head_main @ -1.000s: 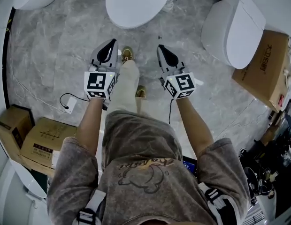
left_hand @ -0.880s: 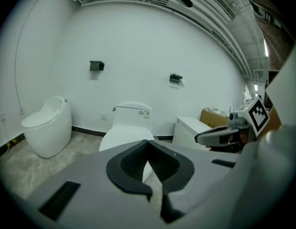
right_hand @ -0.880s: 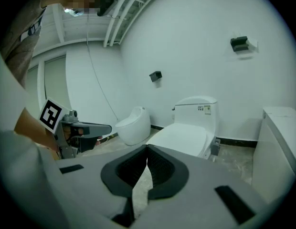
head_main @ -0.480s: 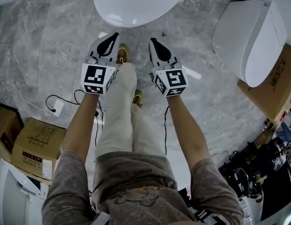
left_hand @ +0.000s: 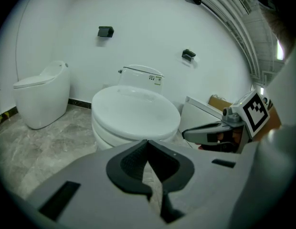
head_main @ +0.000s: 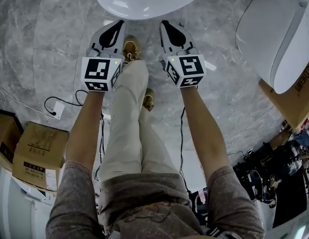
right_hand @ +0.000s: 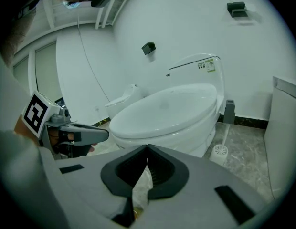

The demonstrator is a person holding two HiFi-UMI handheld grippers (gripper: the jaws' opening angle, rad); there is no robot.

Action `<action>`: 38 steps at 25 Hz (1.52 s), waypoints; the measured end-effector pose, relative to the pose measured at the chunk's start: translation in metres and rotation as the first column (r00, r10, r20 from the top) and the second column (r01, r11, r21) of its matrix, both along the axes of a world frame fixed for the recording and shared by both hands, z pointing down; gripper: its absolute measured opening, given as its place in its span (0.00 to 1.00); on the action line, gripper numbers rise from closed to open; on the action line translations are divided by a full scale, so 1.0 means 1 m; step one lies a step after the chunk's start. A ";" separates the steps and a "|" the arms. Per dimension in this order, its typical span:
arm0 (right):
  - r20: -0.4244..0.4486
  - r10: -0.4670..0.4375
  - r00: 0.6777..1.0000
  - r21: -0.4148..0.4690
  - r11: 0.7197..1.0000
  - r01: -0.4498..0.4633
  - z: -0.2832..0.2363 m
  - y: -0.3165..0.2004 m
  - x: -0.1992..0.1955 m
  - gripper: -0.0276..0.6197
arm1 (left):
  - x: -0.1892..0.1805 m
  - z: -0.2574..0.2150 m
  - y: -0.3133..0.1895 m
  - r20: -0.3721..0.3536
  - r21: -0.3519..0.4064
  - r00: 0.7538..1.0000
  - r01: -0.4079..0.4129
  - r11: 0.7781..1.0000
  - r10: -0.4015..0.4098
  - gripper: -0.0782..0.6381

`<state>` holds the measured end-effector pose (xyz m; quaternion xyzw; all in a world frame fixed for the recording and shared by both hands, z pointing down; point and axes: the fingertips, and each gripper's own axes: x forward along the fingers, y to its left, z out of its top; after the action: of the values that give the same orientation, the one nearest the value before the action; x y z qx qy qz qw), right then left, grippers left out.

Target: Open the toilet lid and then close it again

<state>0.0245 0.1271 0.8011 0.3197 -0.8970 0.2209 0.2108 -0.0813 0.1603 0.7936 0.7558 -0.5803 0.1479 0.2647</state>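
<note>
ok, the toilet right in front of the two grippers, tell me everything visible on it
The toilet is glossy white, ceramic or plastic by its look. Its oval lid is closed, lying flat. Behind it rises a low back unit with a small sticker, against the white wall. The base stands on the grey marbled floor. Nothing touches it: the left gripper and right gripper, both shut, are short of its front edge.
</note>
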 end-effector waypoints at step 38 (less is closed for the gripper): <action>0.075 0.013 0.997 0.039 0.999 -0.016 -0.117 -0.038 -0.012 0.08 | 0.004 -0.102 -0.027 -0.130 -0.039 0.989 0.067 0.997 -0.071 0.12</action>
<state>0.0130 0.0889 0.6837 0.3217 -0.9062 0.2161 0.1693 -0.0769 0.1332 0.6920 0.7387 -0.5847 0.0988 0.3205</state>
